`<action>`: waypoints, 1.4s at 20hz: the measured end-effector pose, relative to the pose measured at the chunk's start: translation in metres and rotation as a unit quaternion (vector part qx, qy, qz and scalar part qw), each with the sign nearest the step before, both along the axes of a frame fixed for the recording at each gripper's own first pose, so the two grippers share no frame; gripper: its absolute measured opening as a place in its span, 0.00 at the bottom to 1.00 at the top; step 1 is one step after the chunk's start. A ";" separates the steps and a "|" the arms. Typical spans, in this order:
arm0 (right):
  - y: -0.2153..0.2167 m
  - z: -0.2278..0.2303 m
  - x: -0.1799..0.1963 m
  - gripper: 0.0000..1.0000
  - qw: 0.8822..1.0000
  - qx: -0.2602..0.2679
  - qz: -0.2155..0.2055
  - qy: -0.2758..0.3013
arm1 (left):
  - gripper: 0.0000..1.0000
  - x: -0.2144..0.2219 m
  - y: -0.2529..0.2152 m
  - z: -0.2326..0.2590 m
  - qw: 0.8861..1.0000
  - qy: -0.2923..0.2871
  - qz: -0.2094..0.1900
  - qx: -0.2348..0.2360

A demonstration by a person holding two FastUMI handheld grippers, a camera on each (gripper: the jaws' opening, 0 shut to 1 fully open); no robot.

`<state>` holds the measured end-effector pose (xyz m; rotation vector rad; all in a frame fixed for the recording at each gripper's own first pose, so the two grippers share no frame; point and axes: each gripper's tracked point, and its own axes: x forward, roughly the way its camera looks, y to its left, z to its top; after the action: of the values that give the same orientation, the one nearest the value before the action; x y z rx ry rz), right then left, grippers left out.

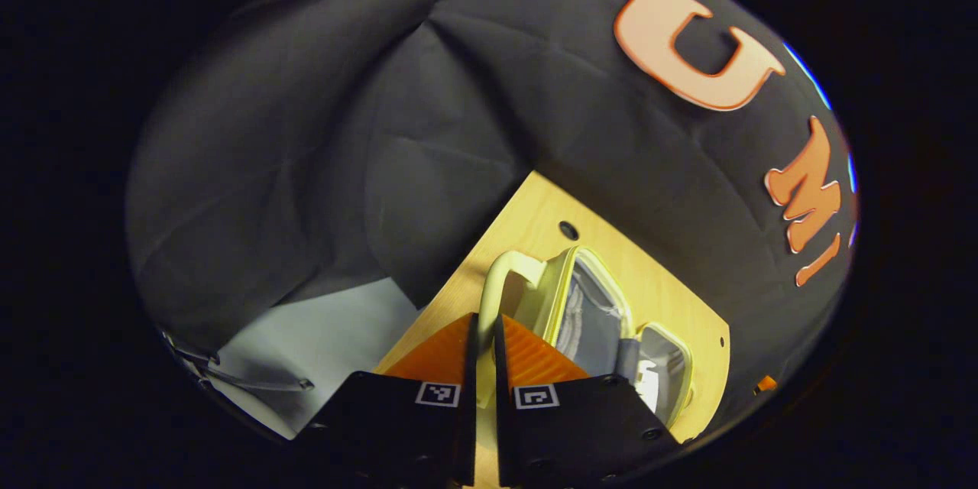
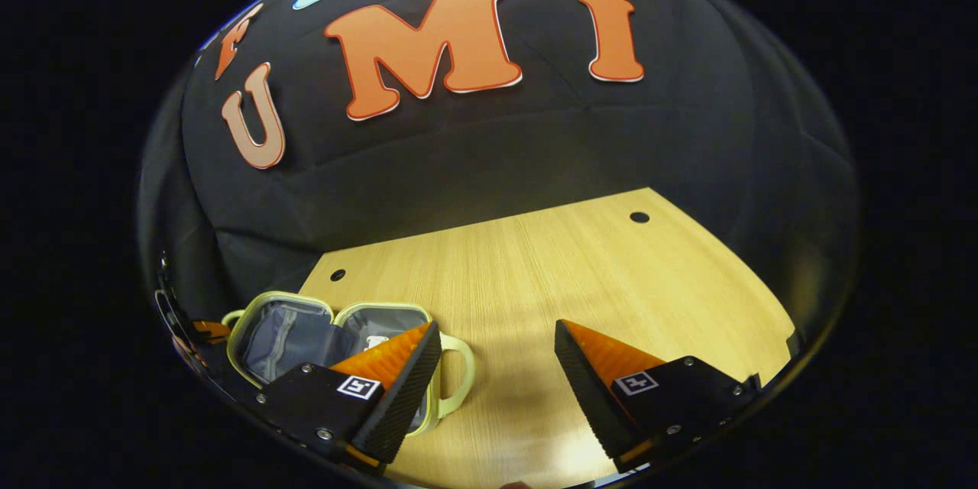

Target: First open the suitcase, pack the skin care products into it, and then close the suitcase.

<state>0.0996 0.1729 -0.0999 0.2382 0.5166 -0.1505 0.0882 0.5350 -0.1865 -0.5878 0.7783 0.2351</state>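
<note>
- The suitcase (image 2: 336, 336) lies open on the tabletop (image 2: 550, 275), both halves spread flat, so the opening step looks done.
- Something pale sits inside the near half; I cannot tell if it is a skin care product, so packing may be partly done. Closing is left.
- Left claw (image 1: 483, 336) is nearly closed, a thin gap between its fingers, holding nothing, just beside the suitcase's near handle (image 1: 500, 275).
- Right claw (image 2: 497, 359) is wide and empty, hanging over bare tabletop right of the suitcase.
- Suitcase: small, rounded corners, smooth pale yellow-green shell, grey fabric lining, looped handles at both ends.
- Tabletop: light wood grain, with small dark holes.
</note>
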 end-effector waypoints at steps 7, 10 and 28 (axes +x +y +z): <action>-0.014 0.013 0.009 0.96 0.999 -0.035 0.019 -0.029 | 0.11 0.018 -0.070 0.103 0.994 -0.072 -0.059 0.054; -0.023 0.011 0.012 0.96 0.999 -0.027 0.027 -0.034 | 0.11 0.023 -0.104 0.136 0.991 -0.093 -0.076 0.065; -0.106 -0.012 0.010 0.96 0.997 -0.009 0.060 -0.040 | 0.12 0.023 -0.321 0.183 0.978 -0.123 -0.163 0.052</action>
<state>0.1096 0.0670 -0.1123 0.1943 0.4496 -0.0282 0.1110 0.2145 -0.0030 -0.3738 0.6073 -0.0972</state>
